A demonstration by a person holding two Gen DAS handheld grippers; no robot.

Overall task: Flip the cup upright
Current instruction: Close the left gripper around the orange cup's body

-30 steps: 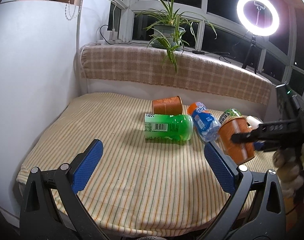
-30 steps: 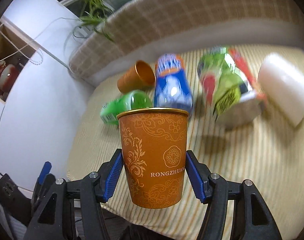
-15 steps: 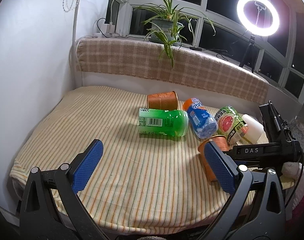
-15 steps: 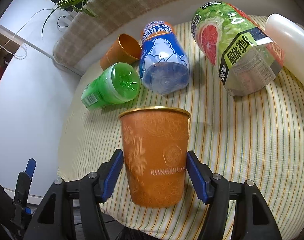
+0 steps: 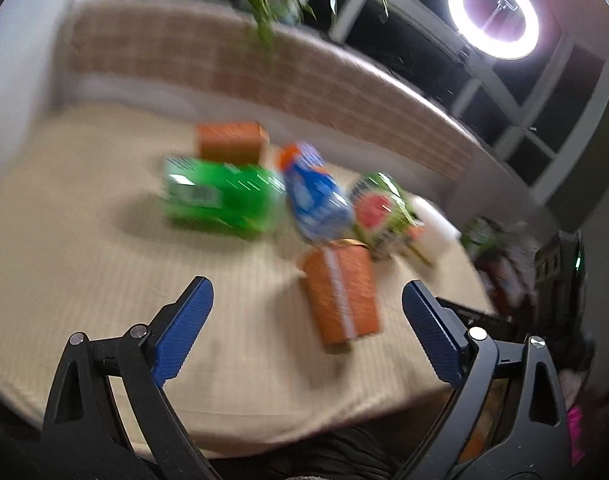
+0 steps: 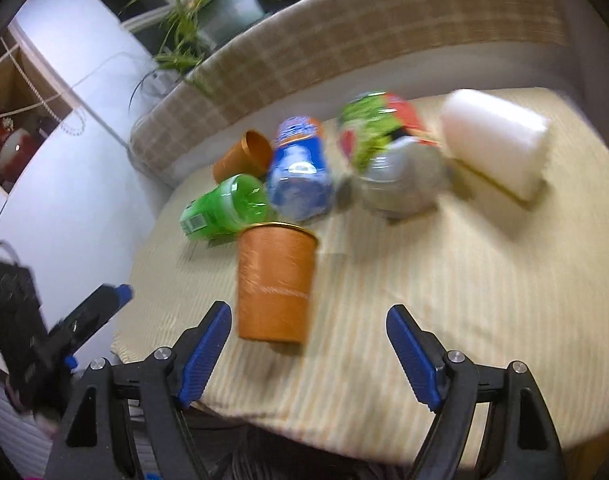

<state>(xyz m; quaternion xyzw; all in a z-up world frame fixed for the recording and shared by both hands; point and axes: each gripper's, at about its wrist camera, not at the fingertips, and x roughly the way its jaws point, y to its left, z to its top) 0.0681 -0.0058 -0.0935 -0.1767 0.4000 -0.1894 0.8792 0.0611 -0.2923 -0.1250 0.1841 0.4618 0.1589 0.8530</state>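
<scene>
- Right gripper: jaws wide and empty. Half a second ago they were clamped on the orange cup; they have since let go and drawn back.
- Orange cup: stands free on the striped cloth, mouth up, gold rim on top, at the near edge just ahead of the right gripper and touching neither pad. Judged: the flip is done, only the retreat remains.
- Left gripper: jaws wide, empty, low at the near edge; its view is blurred.
- Cup, make: tapered paper or thin card, matt orange; likely light and easily tipped on soft cloth.
- Second orange cup: on its side, far left, mouth open to the room.
- Green bottle: clear plastic, lying down, just beyond the upright cup.
- Blue bottle: ribbed plastic, lying down.
- Fruit-printed pack: glossy, lying down.
- White roll: smooth cylinder, far right.
- Checked bolster: woven, along the far side.
</scene>
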